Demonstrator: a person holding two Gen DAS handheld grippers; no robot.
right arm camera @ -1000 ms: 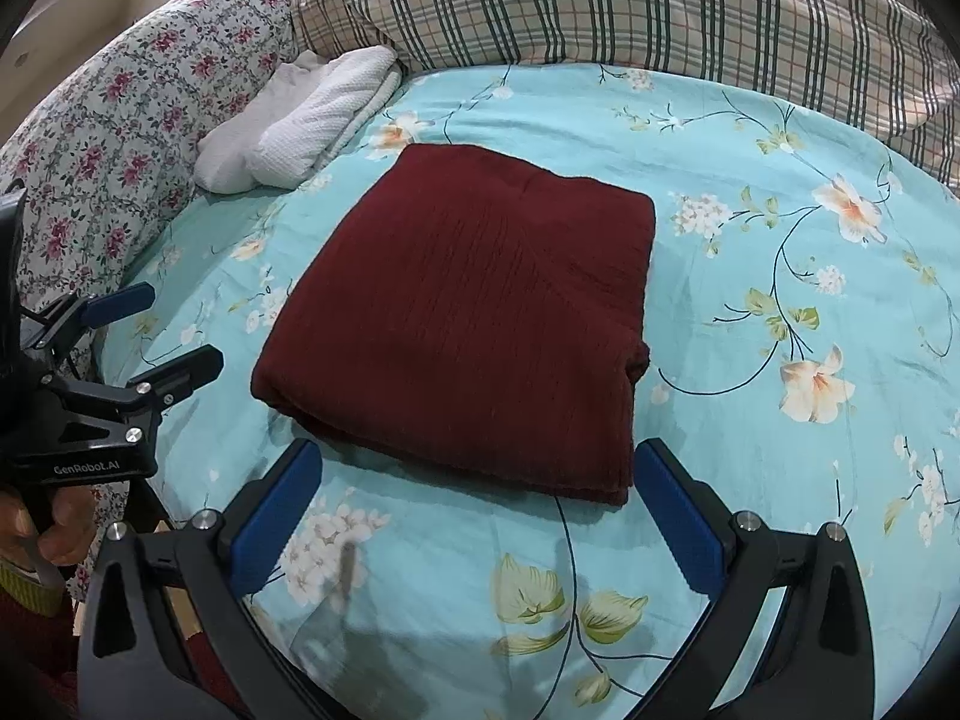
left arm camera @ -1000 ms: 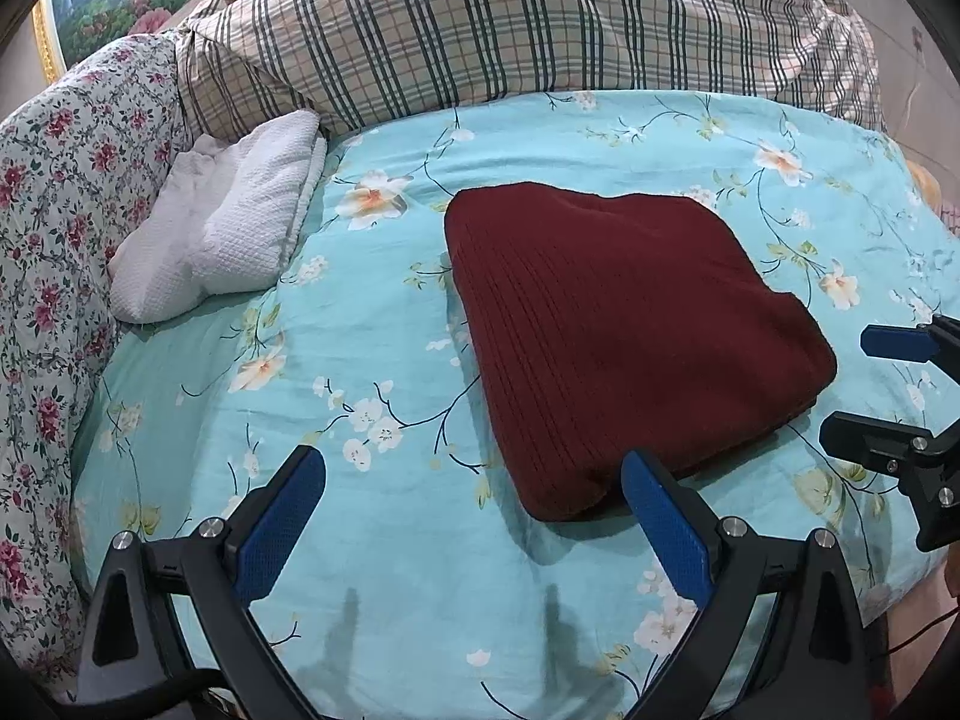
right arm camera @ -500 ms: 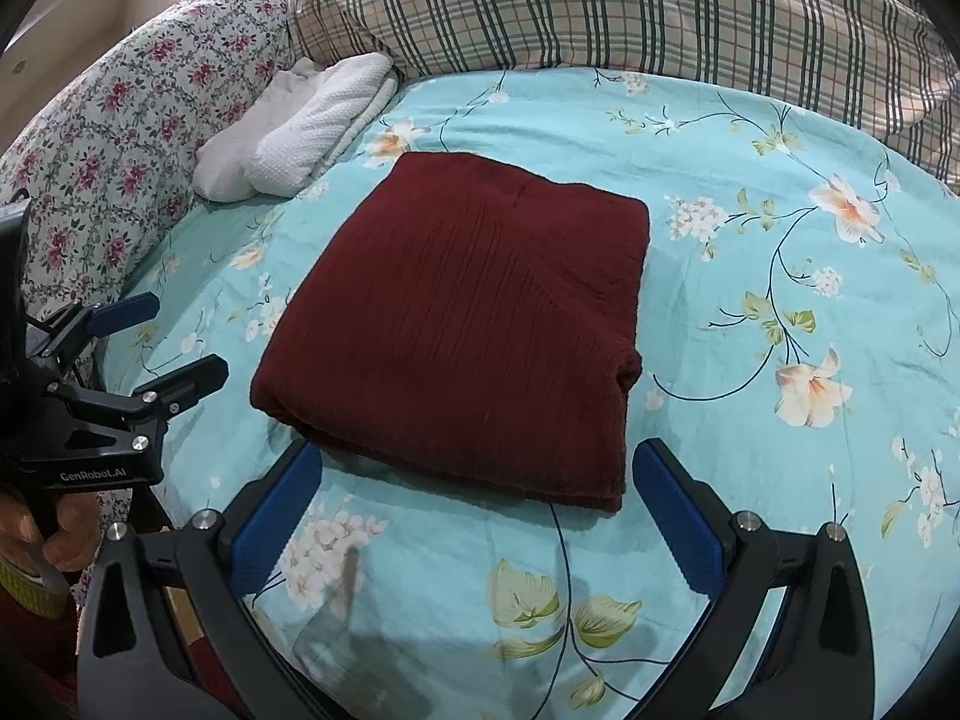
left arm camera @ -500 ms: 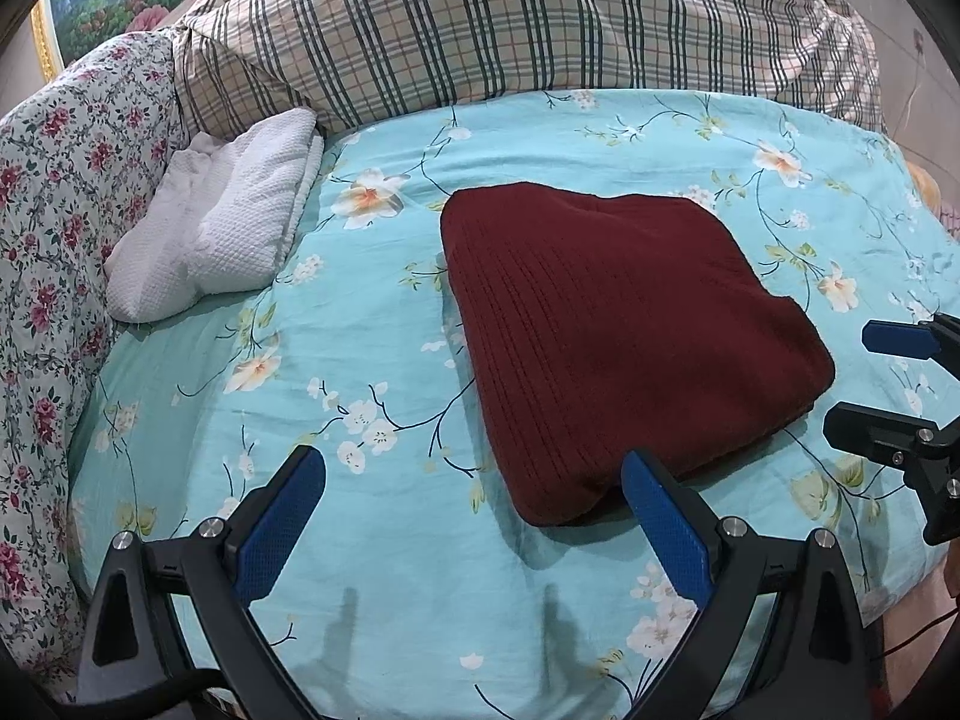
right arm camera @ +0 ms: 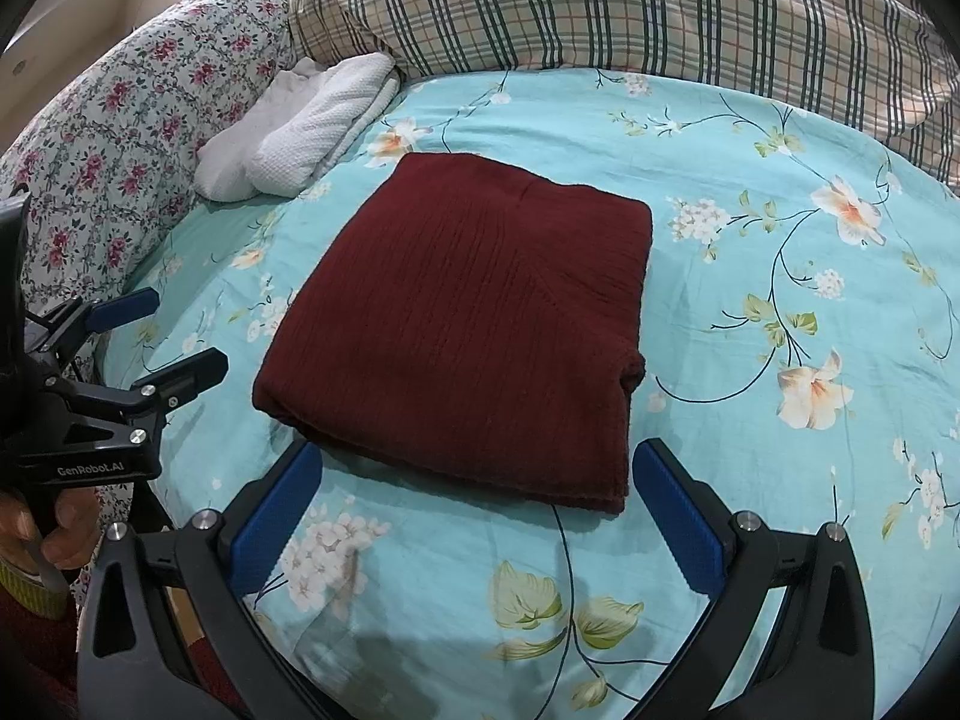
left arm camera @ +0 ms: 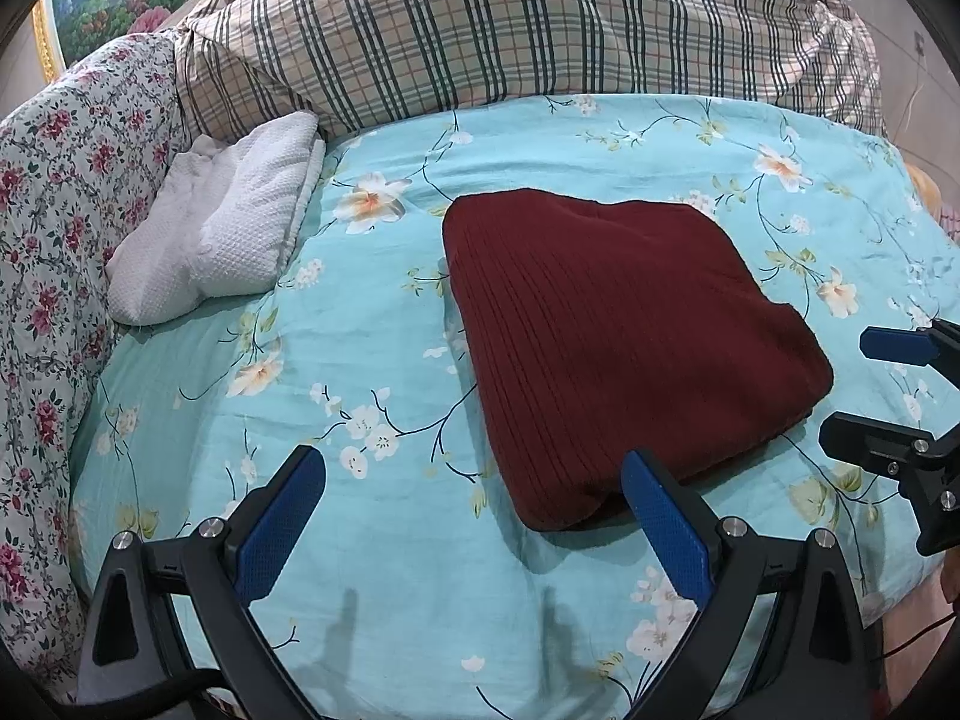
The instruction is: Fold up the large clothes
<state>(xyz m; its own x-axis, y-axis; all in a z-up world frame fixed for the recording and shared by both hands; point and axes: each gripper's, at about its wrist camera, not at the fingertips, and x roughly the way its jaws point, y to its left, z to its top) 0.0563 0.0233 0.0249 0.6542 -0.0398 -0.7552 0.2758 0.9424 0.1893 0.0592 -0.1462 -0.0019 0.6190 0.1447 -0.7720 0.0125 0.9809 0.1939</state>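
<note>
Open bedsheet (left arm camera: 372, 540) under my left jaws and around the folded maroon garment (right arm camera: 480, 324), clear on its near and right sides. White towel (left arm camera: 222, 252) blocks far left, plaid quilt (right arm camera: 630, 6) walls off the back, floral pillow (left arm camera: 54, 228) lines the left edge.

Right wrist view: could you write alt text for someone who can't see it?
A dark red sweater lies folded on a turquoise flowered bedspread, with the open right gripper just short of its near edge. The open left gripper waits alongside.
</note>
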